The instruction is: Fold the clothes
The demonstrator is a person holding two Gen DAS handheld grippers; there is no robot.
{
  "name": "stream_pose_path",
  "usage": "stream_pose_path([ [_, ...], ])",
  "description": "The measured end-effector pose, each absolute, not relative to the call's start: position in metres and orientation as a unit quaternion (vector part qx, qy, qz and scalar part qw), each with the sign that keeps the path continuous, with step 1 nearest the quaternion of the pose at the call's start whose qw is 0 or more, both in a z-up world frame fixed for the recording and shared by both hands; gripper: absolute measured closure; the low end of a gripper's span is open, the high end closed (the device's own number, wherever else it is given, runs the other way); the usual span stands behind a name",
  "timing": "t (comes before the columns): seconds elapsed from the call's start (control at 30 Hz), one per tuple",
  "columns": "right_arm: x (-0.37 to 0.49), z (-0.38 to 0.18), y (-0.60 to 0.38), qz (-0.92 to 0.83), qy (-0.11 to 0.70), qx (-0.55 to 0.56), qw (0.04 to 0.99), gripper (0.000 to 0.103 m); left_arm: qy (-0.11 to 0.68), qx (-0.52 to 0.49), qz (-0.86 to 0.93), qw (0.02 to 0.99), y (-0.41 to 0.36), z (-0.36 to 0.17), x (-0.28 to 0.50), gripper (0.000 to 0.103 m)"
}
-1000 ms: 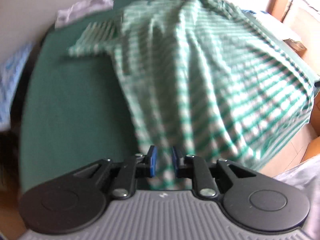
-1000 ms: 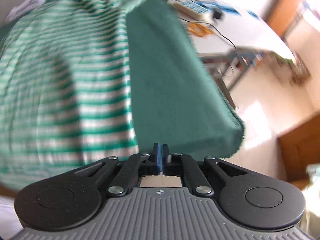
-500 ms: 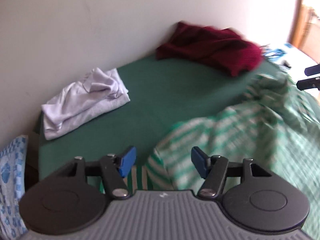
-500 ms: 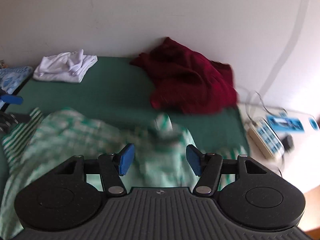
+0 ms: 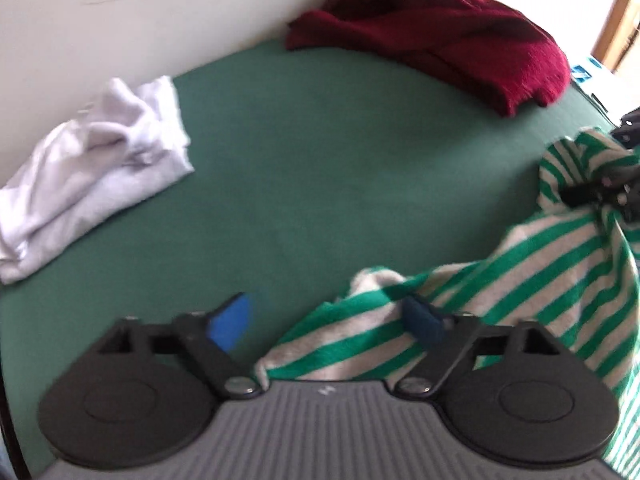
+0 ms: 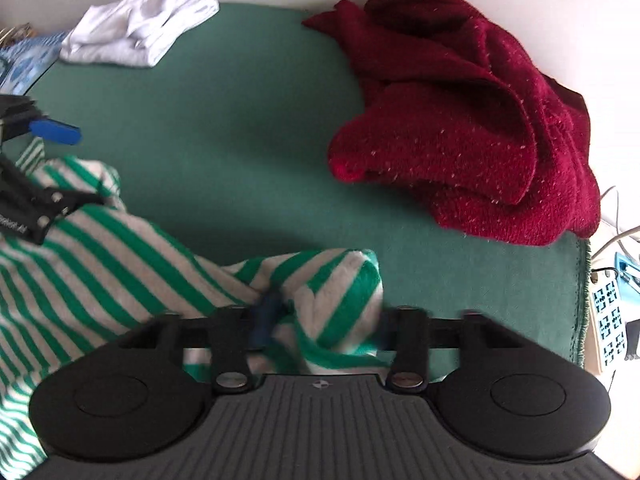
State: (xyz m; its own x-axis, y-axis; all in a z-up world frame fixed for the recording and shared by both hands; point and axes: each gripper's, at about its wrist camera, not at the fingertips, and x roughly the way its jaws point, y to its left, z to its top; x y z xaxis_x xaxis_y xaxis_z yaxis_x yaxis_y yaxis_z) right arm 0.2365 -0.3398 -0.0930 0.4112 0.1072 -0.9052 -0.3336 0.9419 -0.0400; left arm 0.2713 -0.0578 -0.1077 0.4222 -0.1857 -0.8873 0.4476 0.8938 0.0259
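Low in the frame, the left gripper stands wide, having just opened over the striped shirt. The right gripper, its jaws just narrowing, brackets a bunched fold, seemingly to regrip; contact is unclear.

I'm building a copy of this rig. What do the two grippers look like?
Both look alike: the left gripper and the right gripper each have a grey ribbed body, two round black discs at the sides, black link arms with silver screws, and blue pads on the fingers. A small white logo marks the ribbed top. No cables or sleeves show.
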Motion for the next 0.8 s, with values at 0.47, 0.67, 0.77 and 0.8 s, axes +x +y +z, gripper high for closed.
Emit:
stream_pose_path([
  [0.47, 0.184, -0.03, -0.356, 0.139, 0.388, 0.015, 0.911, 0.095, 0.414, 0.117, -0.212, 0.878, -0.037, -0.053, 0.223, 0.096],
  [0.67, 0.105, -0.017, -0.378, 0.19, 0.358, 0.006, 0.914, 0.093, 0.371, 0.091, -0.231, 0.895, -0.014, -0.022, 0.116, 0.096],
  [0.77, 0.064, -0.035, -0.388, 0.194, 0.404, -0.01, 0.894, 0.088, 0.416, 0.07, -0.258, 0.869, -0.009, -0.042, 0.053, 0.096],
  [0.8, 0.049, -0.047, -0.391, 0.193, 0.437, -0.002, 0.879, 0.085, 0.441, 0.067, -0.26, 0.857, -0.01, -0.055, 0.035, 0.096],
])
